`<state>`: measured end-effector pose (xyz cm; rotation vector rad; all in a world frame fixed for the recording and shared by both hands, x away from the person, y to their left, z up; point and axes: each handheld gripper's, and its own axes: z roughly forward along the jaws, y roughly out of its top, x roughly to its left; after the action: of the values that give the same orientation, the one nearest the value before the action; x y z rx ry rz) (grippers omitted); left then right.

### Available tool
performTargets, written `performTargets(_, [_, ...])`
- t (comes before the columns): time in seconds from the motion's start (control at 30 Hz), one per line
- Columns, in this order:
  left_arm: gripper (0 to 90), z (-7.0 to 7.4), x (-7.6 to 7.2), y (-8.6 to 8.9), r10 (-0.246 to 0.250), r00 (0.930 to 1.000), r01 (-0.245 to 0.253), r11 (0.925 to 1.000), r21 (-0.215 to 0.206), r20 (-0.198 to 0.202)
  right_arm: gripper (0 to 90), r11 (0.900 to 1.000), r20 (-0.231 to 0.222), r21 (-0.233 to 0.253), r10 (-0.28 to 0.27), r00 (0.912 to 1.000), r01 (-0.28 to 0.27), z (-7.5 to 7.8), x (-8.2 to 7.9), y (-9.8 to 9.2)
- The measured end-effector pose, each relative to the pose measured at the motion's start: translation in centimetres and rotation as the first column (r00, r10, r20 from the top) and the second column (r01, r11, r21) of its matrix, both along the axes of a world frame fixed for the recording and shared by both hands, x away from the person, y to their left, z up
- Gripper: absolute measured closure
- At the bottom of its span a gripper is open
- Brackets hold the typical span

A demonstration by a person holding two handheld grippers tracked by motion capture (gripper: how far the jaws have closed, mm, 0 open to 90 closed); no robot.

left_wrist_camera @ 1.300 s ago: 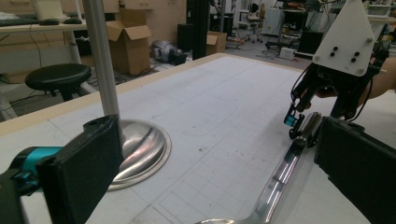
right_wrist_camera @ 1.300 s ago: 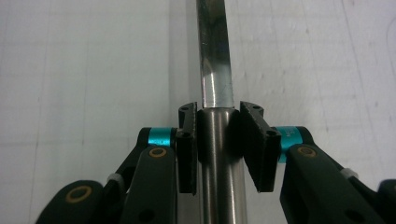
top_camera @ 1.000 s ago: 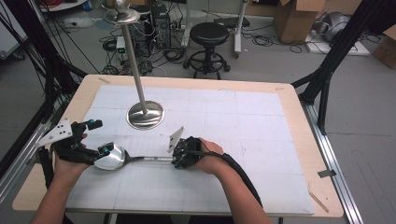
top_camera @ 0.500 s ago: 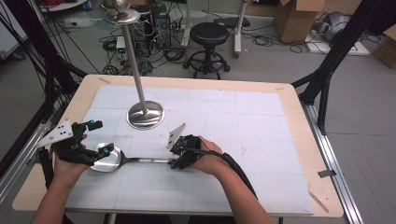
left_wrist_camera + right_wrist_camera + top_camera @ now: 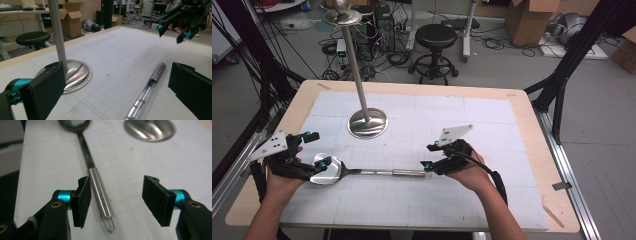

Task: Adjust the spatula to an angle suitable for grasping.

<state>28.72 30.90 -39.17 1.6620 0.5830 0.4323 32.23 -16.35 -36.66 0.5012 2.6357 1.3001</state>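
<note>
A steel ladle (image 5: 362,172) lies flat on the white mat, bowl to the left, handle pointing right. My left gripper (image 5: 317,149) stands open at the bowl, one fingertip over the bowl's rim. In the left gripper view the handle (image 5: 147,90) runs out between the wide-apart jaws of the left gripper (image 5: 117,75). My right gripper (image 5: 429,156) is open at the handle's far end. In the right gripper view the handle (image 5: 100,192) lies between the pads of the right gripper (image 5: 117,197), close to the left pad, which may be touching it.
A metal stand with a round base (image 5: 368,123) and a tall pole (image 5: 354,65) rises behind the ladle, left of centre. Its base (image 5: 75,72) is close to my left jaw. The wooden table edge (image 5: 542,150) borders the mat. Stool and boxes sit on the floor beyond.
My right gripper has slid back to the right along the handle to its end, with jaws now apart. The ladle and my left gripper have barely shifted.
</note>
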Motion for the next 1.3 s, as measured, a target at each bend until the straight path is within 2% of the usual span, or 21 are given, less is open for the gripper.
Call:
performTargets(0.03, [1.8, 0.0, 0.0, 0.0, 0.001, 1.0, -0.001, 1.0, 0.0, -0.001, 36.7, 0.999, 0.004, 0.039, -0.031, 0.9995, 0.031, 0.0, -0.3, -1.0])
performTargets(0.1, [1.8, 0.0, 0.0, 0.1, 0.001, 1.0, -0.001, 1.0, 0.001, 0.001, 34.6, 0.994, 0.001, 0.08, -0.076, 0.9971, 0.075, 0.0, -0.8, -2.4])
performTargets(0.23, [1.7, -0.1, 0.1, 0.0, -0.002, 1.0, 0.002, 1.0, 0.003, -0.001, 30.6, 0.975, 0.001, 0.143, -0.174, 0.9848, 0.172, -0.8, -2.2, -5.3])
performTargets(0.37, [1.7, -0.2, 0.2, -0.3, -0.006, 1.0, 0.006, 1.0, -0.002, -0.006, 28.8, 0.949, -0.002, 0.205, -0.244, 0.9699, 0.239, -1.5, -3.4, -7.7])
performTargets(0.43, [1.8, -0.3, 0.4, -0.5, -0.011, 0.9999, 0.011, 0.9999, 0.001, -0.011, 26.4, 0.932, -0.007, 0.237, -0.281, 0.9597, 0.274, -1.6, -3.8, -8.7])
performTargets(0.47, [1.8, -0.4, 0.5, -0.6, -0.014, 0.9998, 0.014, 0.9999, 0.006, -0.013, 26.0, 0.92, -0.008, 0.264, -0.3, 0.954, 0.291, -1.6, -4.0, -9.3])
performTargets(0.53, [1.7, -0.6, 0.6, -1.0, -0.02, 0.9996, 0.02, 0.9998, 0.009, -0.019, 24.6, 0.905, -0.012, 0.293, -0.317, 0.9483, 0.307, -1.7, -4.1, -10.1])
performTargets(0.63, [1.8, -0.8, 0.9, -1.2, -0.03, 0.9991, 0.03, 0.9995, -0.002, -0.028, 22.5, 0.892, -0.017, 0.303, -0.348, 0.9374, 0.336, -1.7, -4.2, -11.2])
performTargets(0.7, [1.8, -0.8, 1.1, -1.2, -0.032, 0.9991, 0.032, 0.9994, -0.016, -0.028, 21.4, 0.877, -0.021, 0.321, -0.372, 0.9281, 0.358, -1.7, -4.2, -12.0])
performTargets(0.8, [1.7, -0.9, 1.3, -1.1, -0.029, 0.9991, 0.028, 0.9991, -0.031, -0.03, 20.4, 0.86, -0.034, 0.346, -0.389, 0.9208, 0.376, -1.9, -4.4, -12.8])
performTargets(1.0, [1.8, -1.0, 1.9, -1.2, -0.027, 0.9993, 0.025, 0.9964, -0.081, -0.024, 19.3, 0.852, -0.032, 0.351, -0.404, 0.9142, 0.389, -2.3, -4.8, -13.8])
performTargets(1.07, [1.7, -1.0, 2.0, -1.2, -0.026, 0.9994, 0.024, 0.996, -0.086, -0.022, 19.3, 0.849, -0.037, 0.353, -0.406, 0.9129, 0.392, -2.3, -5.1, -14.0])
performTargets(1.23, [1.8, -1.0, 1.9, -1.2, -0.032, 0.9992, 0.03, 0.9969, -0.073, -0.023, 19.3, 0.841, -0.025, 0.372, -0.415, 0.9095, 0.394, -2.0, -5.2, -14.4])
performTargets(1.27, [1.7, -1.0, 1.9, -1.2, -0.031, 0.9992, 0.03, 0.997, -0.071, -0.023, 19.3, 0.837, -0.029, 0.381, -0.414, 0.9098, 0.393, -1.9, -5.2, -14.3])
performTargets(1.3, [1.7, -1.0, 1.8, -1.1, -0.031, 0.9993, 0.029, 0.9973, -0.067, -0.022, 19.3, 0.837, -0.024, 0.385, -0.412, 0.9109, 0.388, -1.9, -5.1, -14.2])
